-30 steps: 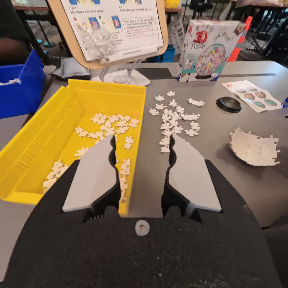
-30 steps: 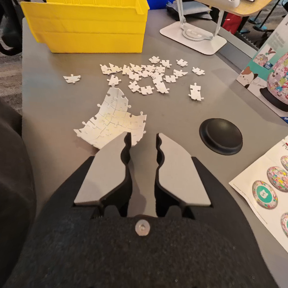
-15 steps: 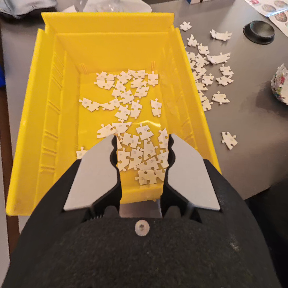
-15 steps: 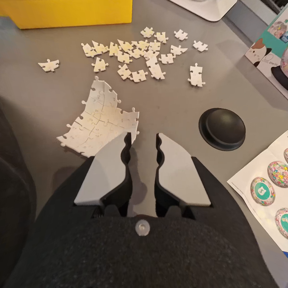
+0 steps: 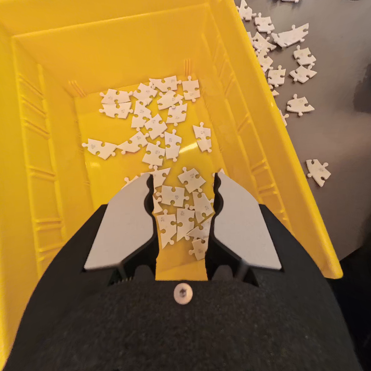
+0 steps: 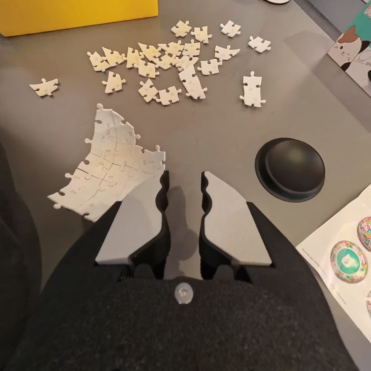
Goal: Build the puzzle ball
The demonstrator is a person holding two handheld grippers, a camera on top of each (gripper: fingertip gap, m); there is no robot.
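Grey tabletop (image 5: 341, 130) runs down the right edge of your left wrist view; most of that view is taken up by the yellow bin (image 5: 50, 140). Your left gripper (image 5: 182, 176) hangs over the near end of the bin with its jaws spread and nothing between them. Framed in the gap below is a cluster of loose puzzle pieces (image 5: 174, 196) lying white side up on the bin floor, some overlapping. More pieces lie scattered toward the far wall. Each one is pale with small grey marks on its back. Outside the bin's right wall, further pieces (image 5: 301, 72) lie on the table, one of them apart from the rest near the bin's near corner.

On your right wrist view the same grey table fills the frame. Your right gripper (image 6: 184, 174) is also spread and holds nothing, with bare table beneath the gap. The built part of the ball (image 6: 112, 168), a curved white shell of joined pieces lying hollow side up, sits just left of the left finger, which covers its near right edge. Beyond it lies a scatter of single pieces (image 6: 166, 58), a few joined in pairs. A black round stand (image 6: 289, 168) sits to the right, a printed sheet (image 6: 341, 251) nearer at the right edge, and the puzzle box (image 6: 349, 46) at the far right corner.
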